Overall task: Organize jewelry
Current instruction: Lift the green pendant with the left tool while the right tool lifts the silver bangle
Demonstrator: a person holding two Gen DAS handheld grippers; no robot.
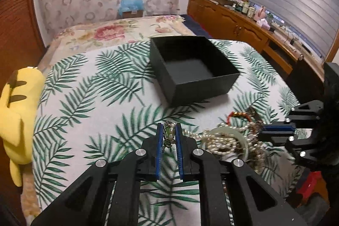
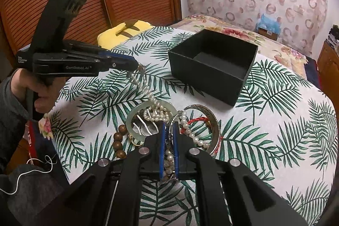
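A pile of jewelry (image 2: 169, 120) lies on the palm-leaf cloth: pearl strands, a pale jade bangle (image 2: 135, 115), a metal bangle (image 2: 211, 120), a red cord and brown wooden beads (image 2: 118, 141). My left gripper (image 1: 169, 135) is shut on a pearl necklace (image 2: 142, 84) that stretches taut from the pile up to it (image 2: 138, 67). My right gripper (image 2: 169, 132) is shut on pearls and a chain at the pile's near edge; it also shows in the left wrist view (image 1: 262, 130). An open empty black box (image 1: 190, 67) stands beyond the pile (image 2: 214, 65).
A yellow plush toy (image 1: 14, 115) lies at the cloth's left edge. A floral bedspread (image 1: 118, 31) lies behind the box. A wooden sideboard (image 1: 243, 20) with clutter runs along the right, under a window blind.
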